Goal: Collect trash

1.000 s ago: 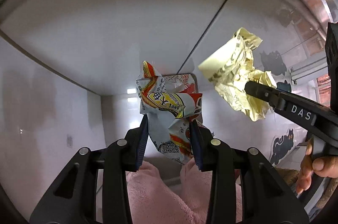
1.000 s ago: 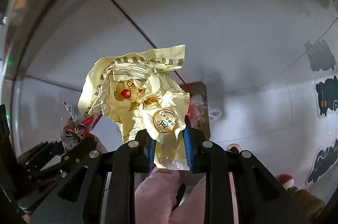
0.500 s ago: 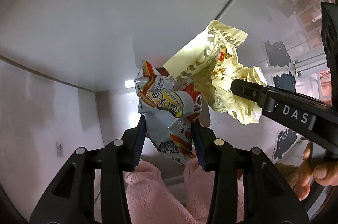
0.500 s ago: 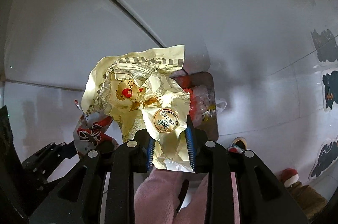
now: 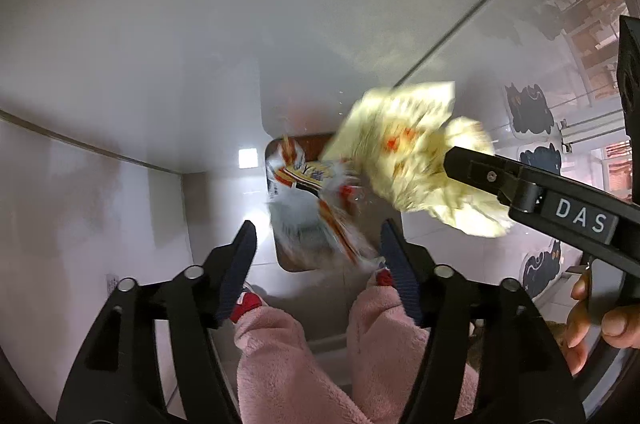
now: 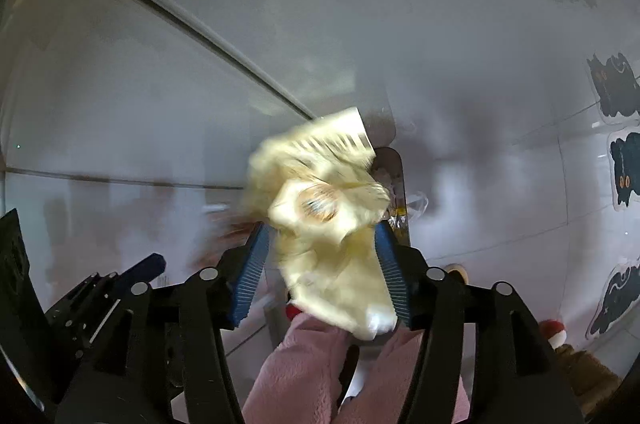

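Observation:
My left gripper (image 5: 318,244) is open; a crumpled white, red and yellow snack wrapper (image 5: 316,212) is blurred between its fingers, loose and falling toward the bin opening (image 5: 298,262) below. My right gripper (image 6: 320,252) is open too; a crumpled pale yellow wrapper (image 6: 324,220) is blurred between its blue pads, loose. The yellow wrapper also shows in the left wrist view (image 5: 416,164), at the tip of the right gripper's black finger (image 5: 520,184). The left gripper shows at the lower left of the right wrist view (image 6: 120,284).
Pink fleece legs (image 5: 304,364) stand under both grippers. White tiled walls and floor surround the bin. Black cat stickers (image 6: 612,92) are on the right wall. A hand (image 5: 600,320) holds the right gripper's handle.
Both grippers have opened. The two wrappers, held tight before, have come loose and are dropping toward the bin. Both grippers tilted further down toward it.

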A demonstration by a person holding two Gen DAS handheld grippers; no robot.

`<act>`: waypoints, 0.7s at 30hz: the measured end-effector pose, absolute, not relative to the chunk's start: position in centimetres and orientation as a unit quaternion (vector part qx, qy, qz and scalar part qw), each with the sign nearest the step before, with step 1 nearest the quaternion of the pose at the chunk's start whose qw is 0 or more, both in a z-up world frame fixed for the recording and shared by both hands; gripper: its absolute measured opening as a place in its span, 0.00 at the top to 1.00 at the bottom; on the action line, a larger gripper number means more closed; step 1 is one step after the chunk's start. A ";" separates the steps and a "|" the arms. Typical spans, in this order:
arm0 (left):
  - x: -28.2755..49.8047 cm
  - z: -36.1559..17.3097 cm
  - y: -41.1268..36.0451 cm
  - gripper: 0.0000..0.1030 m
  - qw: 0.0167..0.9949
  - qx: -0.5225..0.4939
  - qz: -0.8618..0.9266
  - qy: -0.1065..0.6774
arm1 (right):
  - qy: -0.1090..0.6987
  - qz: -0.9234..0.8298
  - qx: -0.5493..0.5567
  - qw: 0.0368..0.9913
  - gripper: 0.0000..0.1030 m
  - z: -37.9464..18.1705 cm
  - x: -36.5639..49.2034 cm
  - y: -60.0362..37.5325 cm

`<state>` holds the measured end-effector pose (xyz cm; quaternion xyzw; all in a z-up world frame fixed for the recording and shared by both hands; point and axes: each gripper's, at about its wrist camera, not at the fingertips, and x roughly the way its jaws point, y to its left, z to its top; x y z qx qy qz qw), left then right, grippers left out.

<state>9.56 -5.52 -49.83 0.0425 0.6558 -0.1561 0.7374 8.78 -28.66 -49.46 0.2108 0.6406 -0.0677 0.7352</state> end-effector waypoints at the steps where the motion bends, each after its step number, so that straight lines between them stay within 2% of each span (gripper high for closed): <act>1: 9.7 -49.7 -5.5 0.36 0.738 0.041 -0.154 0.655 | 0.640 -0.068 0.211 0.735 0.43 -49.5 8.8 -28.6; 5: 10.2 -49.2 -5.1 0.27 0.741 0.040 -0.148 0.653 | 0.639 -0.071 0.209 0.737 0.40 -48.8 9.2 -27.8; 7: 10.2 -48.8 -5.0 0.23 0.744 0.041 -0.147 0.651 | 0.637 -0.075 0.207 0.739 0.35 -48.7 9.3 -27.2; 8: 10.2 -48.6 -5.2 0.20 0.746 0.043 -0.146 0.649 | 0.635 -0.079 0.205 0.741 0.21 -48.5 9.3 -27.0; 9: 10.4 -48.4 -4.9 0.19 0.747 0.043 -0.145 0.648 | 0.633 -0.083 0.203 0.743 0.12 -48.3 9.3 -26.9; 11: 10.4 -47.8 -4.5 0.16 0.749 0.043 -0.143 0.645 | 0.628 -0.087 0.198 0.748 0.12 -47.6 9.2 -26.7; 12: 10.3 -47.5 -4.3 0.15 0.750 0.042 -0.142 0.644 | 0.627 -0.087 0.197 0.748 0.05 -47.4 9.1 -26.7; 13: 10.3 -47.2 -4.3 0.13 0.751 0.042 -0.143 0.643 | 0.626 -0.086 0.194 0.750 0.03 -47.0 9.1 -26.6; 17: 10.5 -45.1 -4.3 0.08 0.759 0.044 -0.144 0.634 | 0.618 -0.083 0.181 0.761 0.03 -45.3 8.8 -26.6; 21: 10.2 -42.4 -3.7 0.08 0.771 0.041 -0.144 0.619 | 0.601 -0.070 0.172 0.777 0.03 -42.5 8.4 -26.7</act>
